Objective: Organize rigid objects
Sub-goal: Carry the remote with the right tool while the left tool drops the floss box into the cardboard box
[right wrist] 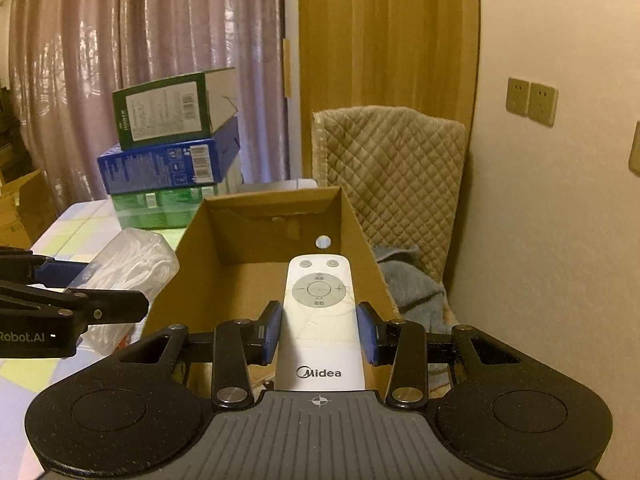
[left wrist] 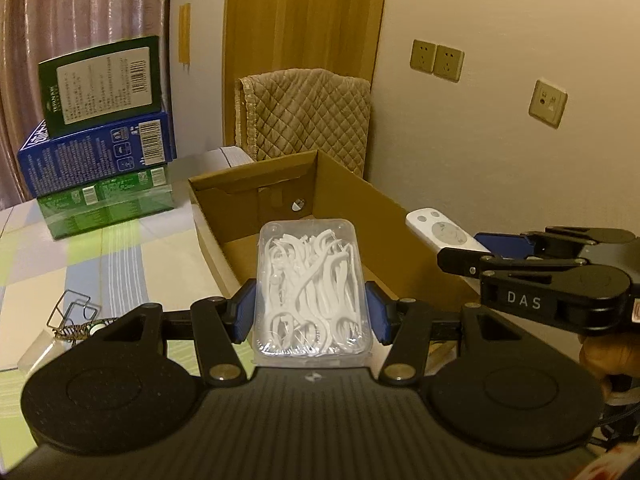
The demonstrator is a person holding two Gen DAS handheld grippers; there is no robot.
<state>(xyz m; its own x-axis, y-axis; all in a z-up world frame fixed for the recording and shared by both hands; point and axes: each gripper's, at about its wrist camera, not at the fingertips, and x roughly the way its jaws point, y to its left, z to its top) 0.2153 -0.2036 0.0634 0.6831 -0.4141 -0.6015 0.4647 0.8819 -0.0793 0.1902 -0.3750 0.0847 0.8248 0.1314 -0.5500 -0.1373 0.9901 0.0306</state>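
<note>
My left gripper (left wrist: 310, 312) is shut on a clear plastic box of white floss picks (left wrist: 310, 292) and holds it over the near edge of an open cardboard box (left wrist: 352, 200). My right gripper (right wrist: 320, 332) is shut on a white Midea remote (right wrist: 320, 320) and holds it above the near end of the same cardboard box (right wrist: 208, 260). In the left wrist view the right gripper (left wrist: 500, 248) shows at the right with the remote (left wrist: 444, 232). In the right wrist view the left gripper (right wrist: 76, 284) shows at the left with the floss box (right wrist: 128, 260).
A stack of green and blue boxes (left wrist: 100, 152) stands at the table's far left. Wire clips (left wrist: 74, 312) lie on the checked tablecloth (left wrist: 120, 260). A quilted chair back (left wrist: 308, 116) stands behind the cardboard box, by the wall. A grey cloth (right wrist: 416, 292) lies on the chair.
</note>
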